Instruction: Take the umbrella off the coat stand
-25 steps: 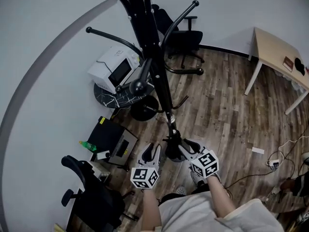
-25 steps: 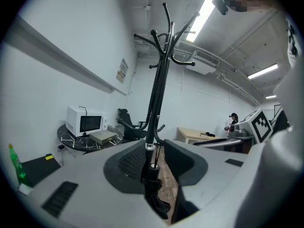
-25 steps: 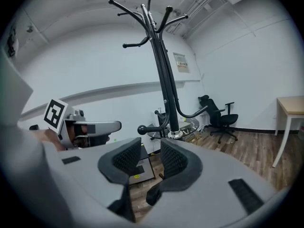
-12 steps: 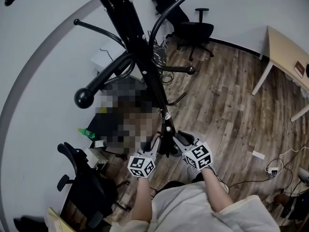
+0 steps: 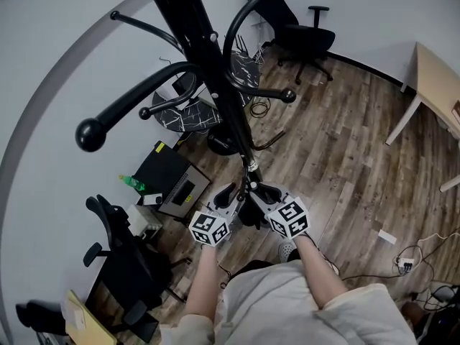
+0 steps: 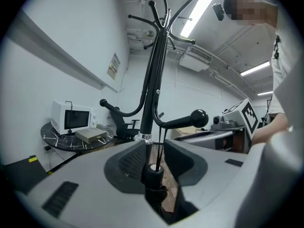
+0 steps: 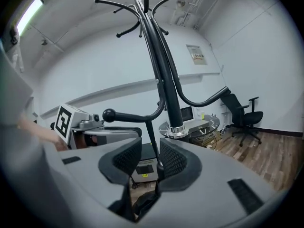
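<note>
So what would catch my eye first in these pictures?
The tall black coat stand, with curved knob-tipped arms, dominates every view. Low on it a folded black umbrella hangs by a thin cord between the open left tongs; the right tongs, jaws just closing slightly but apart, reach around it too. A white microwave sits on a dark round table by the wall.

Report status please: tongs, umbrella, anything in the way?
Left tongs open round umbrella top. Right tongs open, just been closing, umbrella between. Umbrella hangs on coat stand, not yet off. Knobbed hook just above.
</note>
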`<state>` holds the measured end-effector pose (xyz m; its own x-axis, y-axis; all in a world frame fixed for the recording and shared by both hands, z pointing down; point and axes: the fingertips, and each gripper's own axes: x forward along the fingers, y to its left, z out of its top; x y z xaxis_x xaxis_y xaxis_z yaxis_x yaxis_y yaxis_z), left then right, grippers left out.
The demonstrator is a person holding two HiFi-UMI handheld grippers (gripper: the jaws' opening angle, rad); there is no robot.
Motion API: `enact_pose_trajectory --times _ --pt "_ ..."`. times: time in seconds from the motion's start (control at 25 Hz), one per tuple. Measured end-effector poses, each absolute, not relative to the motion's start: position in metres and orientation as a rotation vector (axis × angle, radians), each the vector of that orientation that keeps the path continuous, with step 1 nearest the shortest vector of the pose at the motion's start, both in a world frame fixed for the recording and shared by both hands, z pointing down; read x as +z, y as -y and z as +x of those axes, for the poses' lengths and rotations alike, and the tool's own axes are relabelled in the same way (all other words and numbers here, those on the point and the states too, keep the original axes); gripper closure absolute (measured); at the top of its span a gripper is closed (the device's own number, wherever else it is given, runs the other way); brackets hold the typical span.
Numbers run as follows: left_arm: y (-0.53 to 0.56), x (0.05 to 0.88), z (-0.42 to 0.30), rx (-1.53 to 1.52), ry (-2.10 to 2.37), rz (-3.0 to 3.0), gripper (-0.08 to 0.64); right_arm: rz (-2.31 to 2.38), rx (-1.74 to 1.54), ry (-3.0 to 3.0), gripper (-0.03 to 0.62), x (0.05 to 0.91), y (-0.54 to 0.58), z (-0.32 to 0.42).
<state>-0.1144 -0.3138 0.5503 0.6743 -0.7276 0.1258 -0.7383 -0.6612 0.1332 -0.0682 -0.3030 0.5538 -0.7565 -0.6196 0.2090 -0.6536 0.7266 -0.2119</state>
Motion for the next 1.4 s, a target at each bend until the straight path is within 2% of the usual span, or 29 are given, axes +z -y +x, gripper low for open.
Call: enact_pose_trajectory --times 0.4,0.8,1.04,1.4 --pt "0.329 0.548 -0.102 0.039 1.061 2.737 0.453 0.902 0.355 2.854 0.47 0.551 0.322 -0.076" --pt "0.334 0.548 -0.093 0.031 0.987 2.765 0.488 0.796 0.357 2.908 0.503 0.551 0.327 -0.075" --pt "0.336 0.547 -0.098 0.075 1.153 2.808 0.532 0.746 0.329 2.908 0.497 0.555 0.321 -0.081" --pt "0.33 0.541 -0.107 0.182 1.292 2.842 0.537 0.762 0.375 2.926 0.497 0.553 0.321 -0.087"
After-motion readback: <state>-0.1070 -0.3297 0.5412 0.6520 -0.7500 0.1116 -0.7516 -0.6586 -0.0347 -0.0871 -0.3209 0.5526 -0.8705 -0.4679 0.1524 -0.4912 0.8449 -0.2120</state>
